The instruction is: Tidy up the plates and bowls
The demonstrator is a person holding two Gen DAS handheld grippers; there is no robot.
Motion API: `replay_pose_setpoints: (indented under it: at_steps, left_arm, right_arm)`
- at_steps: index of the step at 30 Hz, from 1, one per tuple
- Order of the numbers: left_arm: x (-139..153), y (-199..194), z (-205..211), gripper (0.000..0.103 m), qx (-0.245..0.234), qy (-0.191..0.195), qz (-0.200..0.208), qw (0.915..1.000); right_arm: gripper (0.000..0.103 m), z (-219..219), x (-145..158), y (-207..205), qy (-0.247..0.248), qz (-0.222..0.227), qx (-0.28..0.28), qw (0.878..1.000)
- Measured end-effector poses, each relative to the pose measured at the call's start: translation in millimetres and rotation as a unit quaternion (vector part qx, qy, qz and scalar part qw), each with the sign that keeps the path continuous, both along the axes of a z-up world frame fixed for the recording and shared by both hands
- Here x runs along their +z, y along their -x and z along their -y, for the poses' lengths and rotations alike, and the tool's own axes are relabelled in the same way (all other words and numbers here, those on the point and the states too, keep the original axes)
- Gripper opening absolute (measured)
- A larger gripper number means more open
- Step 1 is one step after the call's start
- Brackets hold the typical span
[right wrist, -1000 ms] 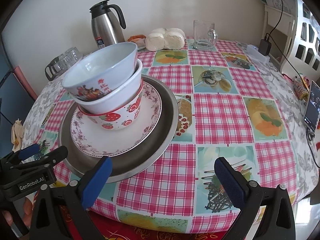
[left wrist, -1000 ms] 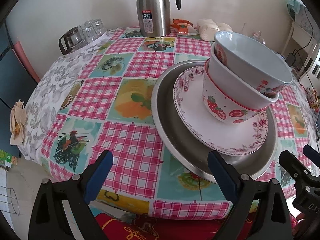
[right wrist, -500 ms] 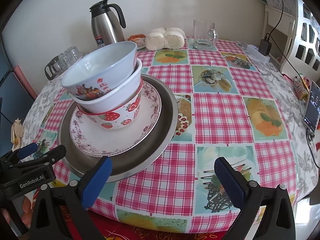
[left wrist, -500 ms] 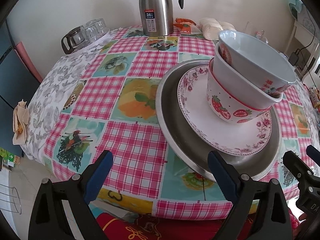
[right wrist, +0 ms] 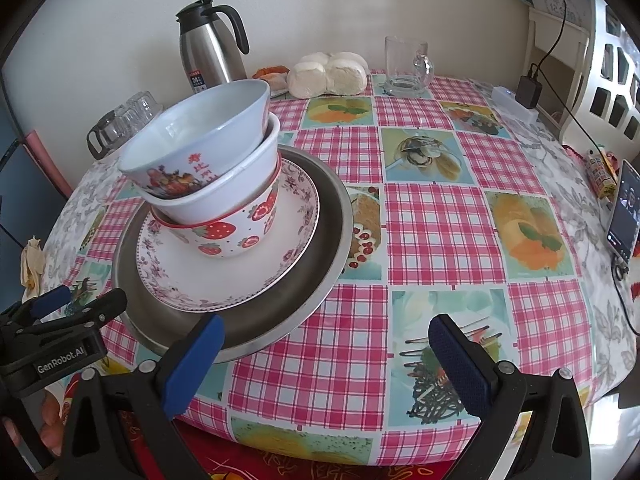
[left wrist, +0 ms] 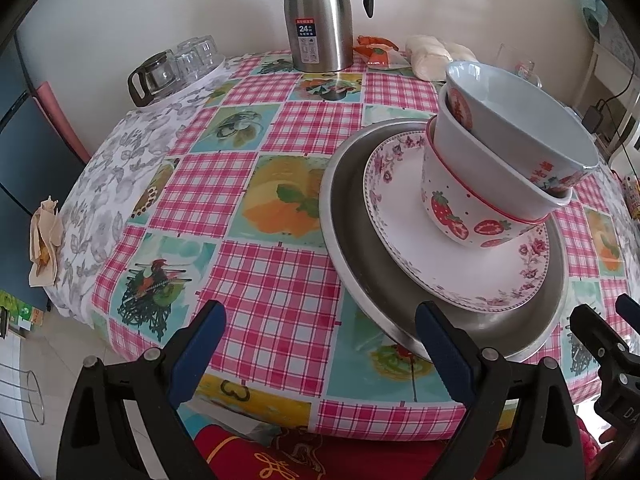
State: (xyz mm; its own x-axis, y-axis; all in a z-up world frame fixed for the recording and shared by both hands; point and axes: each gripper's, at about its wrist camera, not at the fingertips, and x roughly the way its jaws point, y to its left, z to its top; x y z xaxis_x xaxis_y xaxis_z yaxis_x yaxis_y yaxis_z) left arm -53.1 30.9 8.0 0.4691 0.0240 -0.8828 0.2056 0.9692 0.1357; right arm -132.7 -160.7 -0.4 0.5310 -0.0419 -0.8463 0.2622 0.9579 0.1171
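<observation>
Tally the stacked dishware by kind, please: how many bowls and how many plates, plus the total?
Bowls: 3 (pale blue bowl with red characters, plain white bowl, strawberry-print bowl)
Plates: 2 (floral-rimmed white plate, round stainless steel plate)
Total: 5

Both cameras sit low at the near edge of the tabletop (left wrist: 256, 280), looking across it toward the far wall. The left wrist view stands left of the stacked dishes (left wrist: 480, 200); the right wrist view stands right of them. Both share that stack, the steel jug (right wrist: 212, 60), and each catches the other hand-held gripper at its edge.
</observation>
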Motion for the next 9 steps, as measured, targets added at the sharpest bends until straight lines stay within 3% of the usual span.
replay_pose_setpoints:
  at_steps: [9]
  left_arm:
    - [2.2, 0.5, -1.3, 0.096, 0.005, -0.001, 0.005, 1.0000]
  right_arm:
    - [0.103, 0.2, -0.8, 0.0, 0.000, -0.002, -0.001, 1.000]
